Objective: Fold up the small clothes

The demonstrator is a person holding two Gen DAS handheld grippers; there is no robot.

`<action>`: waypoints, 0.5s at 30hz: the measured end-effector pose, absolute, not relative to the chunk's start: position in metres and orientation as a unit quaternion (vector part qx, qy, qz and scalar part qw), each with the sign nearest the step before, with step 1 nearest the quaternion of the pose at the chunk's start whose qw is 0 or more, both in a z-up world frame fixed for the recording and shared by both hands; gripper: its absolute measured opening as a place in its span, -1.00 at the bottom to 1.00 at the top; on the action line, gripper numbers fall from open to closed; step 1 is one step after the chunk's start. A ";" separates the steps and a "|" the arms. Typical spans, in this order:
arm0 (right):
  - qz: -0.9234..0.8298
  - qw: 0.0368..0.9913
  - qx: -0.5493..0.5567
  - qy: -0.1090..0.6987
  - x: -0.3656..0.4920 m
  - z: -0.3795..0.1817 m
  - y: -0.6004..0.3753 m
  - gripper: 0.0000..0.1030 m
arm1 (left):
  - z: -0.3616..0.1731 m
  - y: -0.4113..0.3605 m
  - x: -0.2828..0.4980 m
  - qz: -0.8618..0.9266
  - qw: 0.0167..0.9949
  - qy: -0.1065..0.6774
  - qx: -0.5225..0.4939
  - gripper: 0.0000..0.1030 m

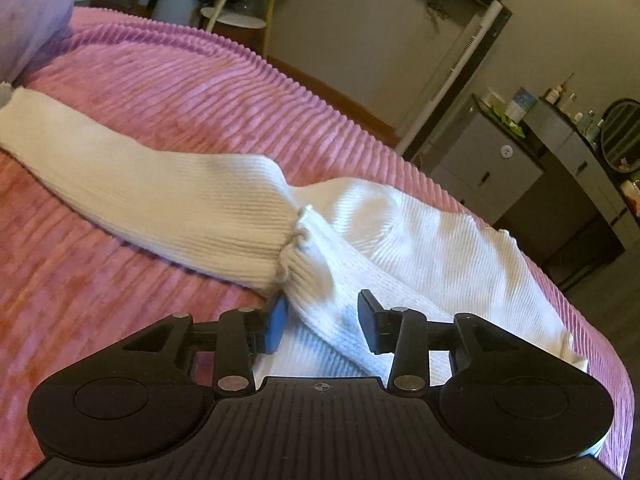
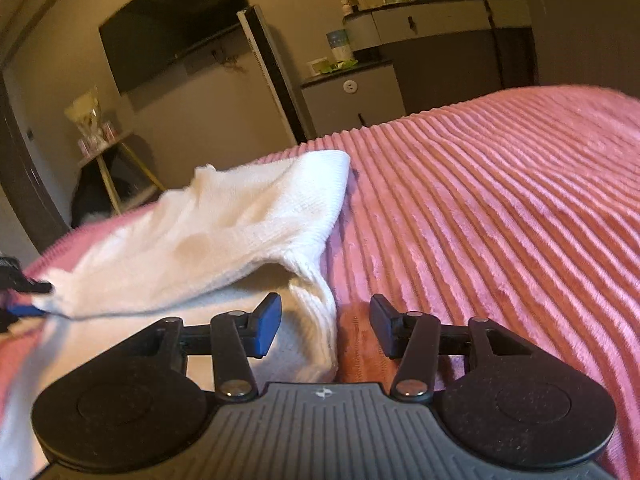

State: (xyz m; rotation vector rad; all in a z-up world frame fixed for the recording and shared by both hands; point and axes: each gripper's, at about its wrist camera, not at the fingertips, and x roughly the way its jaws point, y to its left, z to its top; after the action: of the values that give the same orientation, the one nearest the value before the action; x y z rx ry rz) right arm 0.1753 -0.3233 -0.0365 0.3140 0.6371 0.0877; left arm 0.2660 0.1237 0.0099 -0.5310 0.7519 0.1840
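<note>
A white ribbed knit garment (image 1: 180, 200) lies on a pink ribbed bedspread (image 1: 100, 300); one long sleeve stretches to the far left. My left gripper (image 1: 324, 320) is open, its jaws on either side of a raised fold of the garment near the sleeve seam. In the right wrist view the same garment (image 2: 224, 232) is partly lifted, with a ribbed edge (image 2: 320, 320) hanging between the jaws of my right gripper (image 2: 324, 324), which is open. The left gripper's fingertips (image 2: 24, 284) show at the left edge, at the garment's corner.
The pink bedspread (image 2: 500, 220) stretches to the right. The bed edge (image 1: 400, 152) drops toward a grey cabinet (image 1: 488, 160) and a dresser with bottles and a round mirror (image 1: 620, 136). A lilac pillow (image 1: 28, 20) lies at the far left. A small side table (image 2: 108, 152) stands beyond the bed.
</note>
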 end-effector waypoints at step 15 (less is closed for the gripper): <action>-0.040 0.954 0.020 0.298 0.171 -0.035 -0.302 0.03 | -0.001 0.267 0.232 0.228 0.848 0.324 -0.352 0.19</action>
State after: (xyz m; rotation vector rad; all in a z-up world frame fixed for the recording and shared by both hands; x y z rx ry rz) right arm 0.1709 -0.3019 -0.0345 0.0408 0.6048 -0.0810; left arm 0.2317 0.2674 -0.0010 -0.7409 0.6836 0.4808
